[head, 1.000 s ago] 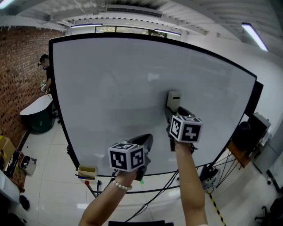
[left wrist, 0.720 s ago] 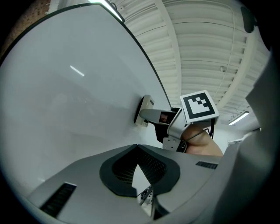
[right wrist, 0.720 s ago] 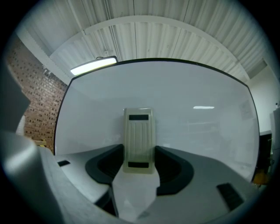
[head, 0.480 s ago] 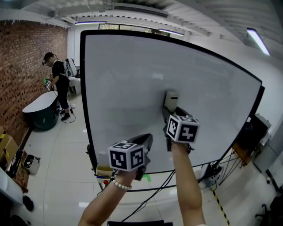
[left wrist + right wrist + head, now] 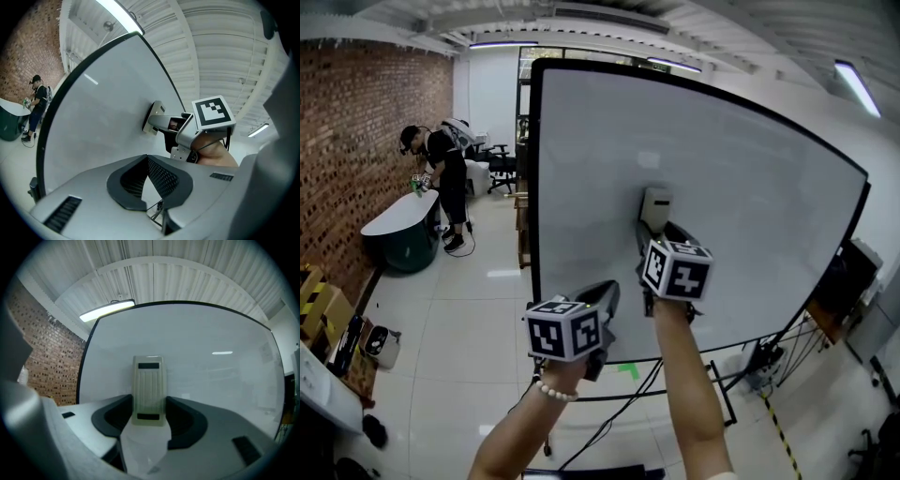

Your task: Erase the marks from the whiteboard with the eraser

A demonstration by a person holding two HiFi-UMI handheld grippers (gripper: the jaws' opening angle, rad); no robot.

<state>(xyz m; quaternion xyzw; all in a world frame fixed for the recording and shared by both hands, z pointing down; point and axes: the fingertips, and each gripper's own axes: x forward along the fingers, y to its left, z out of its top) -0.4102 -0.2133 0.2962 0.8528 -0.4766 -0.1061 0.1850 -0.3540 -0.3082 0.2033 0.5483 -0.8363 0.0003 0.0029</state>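
A large whiteboard (image 5: 741, 169) on a wheeled stand fills the middle and right of the head view; its surface looks plain, with no marks that I can make out. A beige ribbed eraser (image 5: 655, 205) (image 5: 149, 390) (image 5: 153, 116) lies flat against the board, and my right gripper (image 5: 653, 225) (image 5: 149, 414) is shut on its lower end. My left gripper (image 5: 607, 298) (image 5: 147, 164) hangs lower, close to the board, its jaws together with nothing between them.
A brick wall (image 5: 356, 141) runs along the left. A person (image 5: 441, 173) bends over a rounded dark-green table (image 5: 398, 230) at the back left. Boxes and gear (image 5: 337, 337) sit at the left floor edge. Cables (image 5: 609, 422) trail under the board's stand.
The whiteboard and the eraser have shifted right in the head view, so more floor and the person at the left show. Both grippers kept their hold and place relative to each other.
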